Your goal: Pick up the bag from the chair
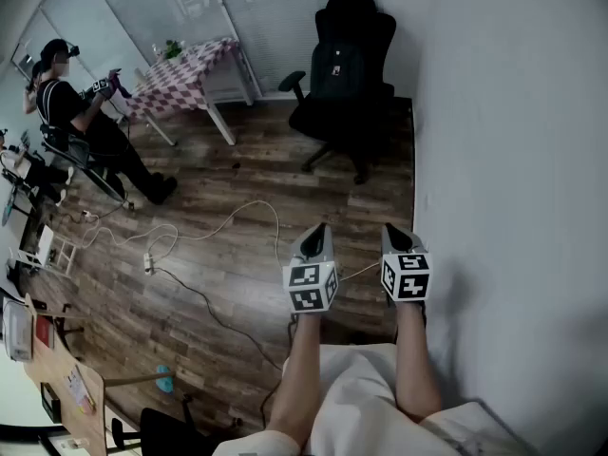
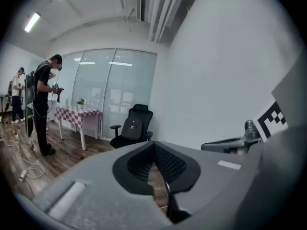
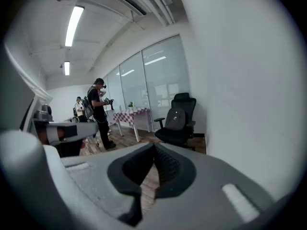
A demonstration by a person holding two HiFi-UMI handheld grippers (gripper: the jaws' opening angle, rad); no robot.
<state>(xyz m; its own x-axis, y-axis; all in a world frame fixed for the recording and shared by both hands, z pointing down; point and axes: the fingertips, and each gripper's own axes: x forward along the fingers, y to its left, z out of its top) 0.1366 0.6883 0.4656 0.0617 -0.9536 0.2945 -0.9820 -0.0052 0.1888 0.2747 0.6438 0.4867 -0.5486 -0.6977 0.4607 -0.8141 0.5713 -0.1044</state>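
We look down on a dark wooden floor [image 1: 218,245] that fills most of the head view, bounded on the right by a plain white wall [image 1: 513,112] and at the far edge by a glass partition [image 1: 180,3]. In the far right corner of the floor, close to the wall, stands a black office chair [image 1: 375,46] on a star base, its seat facing us. To its left, along the far edge of the floor, we see a table [image 1: 180,74] under a pink-and-white checked cloth. At the table's left end is a person [image 1: 81,122] in dark clothes, wearing a headset and holding something at chest height. The bag [image 1: 334,65], dark grey with a small pale tag on its front, sits upright on the chair's seat and leans against the backrest. It is well apart from both our grippers. We hold the left gripper [image 1: 318,228] and the right gripper [image 1: 391,231] side by side over the near part of the floor, beside the wall, both pointing towards the chair and tilted a little downward. In the left gripper view the jaws are pressed together with nothing between them, and the right gripper view shows the same for the right: closed and empty. A pale cable [image 1: 228,218] loops across the middle of the floor to a power strip [image 1: 148,262]. A small green plant [image 1: 172,48] stands on the table
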